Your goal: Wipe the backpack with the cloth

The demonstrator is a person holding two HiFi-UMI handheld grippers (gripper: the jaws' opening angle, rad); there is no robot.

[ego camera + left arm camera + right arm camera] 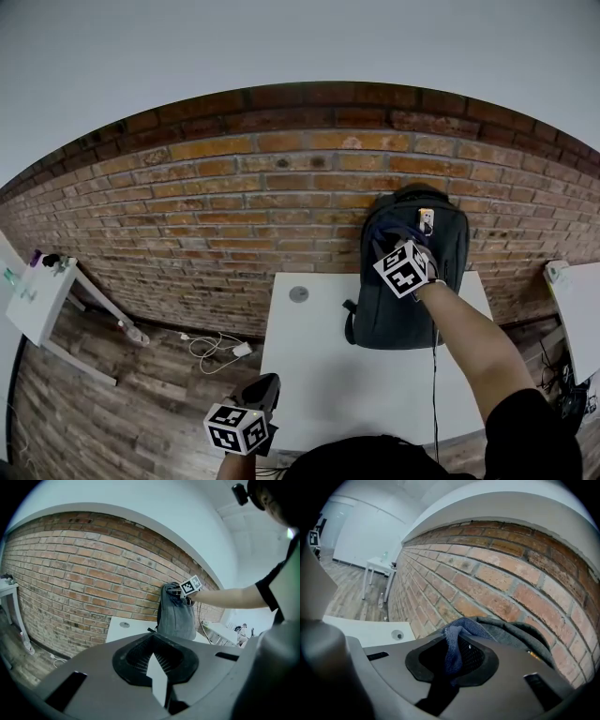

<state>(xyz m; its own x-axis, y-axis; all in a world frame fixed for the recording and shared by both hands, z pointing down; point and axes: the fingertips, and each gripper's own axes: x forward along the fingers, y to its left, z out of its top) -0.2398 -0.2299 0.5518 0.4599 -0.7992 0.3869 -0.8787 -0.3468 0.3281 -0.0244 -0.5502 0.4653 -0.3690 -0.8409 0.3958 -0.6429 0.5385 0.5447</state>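
Observation:
A dark grey backpack (408,291) stands upright on the white table (319,375), its back against the brick wall. My right gripper (392,246) is at the backpack's upper left, shut on a blue cloth (379,232) that presses against the fabric. In the right gripper view the cloth (457,639) hangs bunched between the jaws of the right gripper (454,663), with the backpack's top (520,637) just beyond. My left gripper (261,389) hovers by the table's front left corner, far from the backpack (176,616), jaws together and holding nothing (157,667).
A round cable grommet (299,294) sits in the table left of the backpack. A thin cable (434,375) runs down across the table on the right. A white cable (216,349) lies on the wooden floor. White side tables stand at far left (37,295) and far right (577,300).

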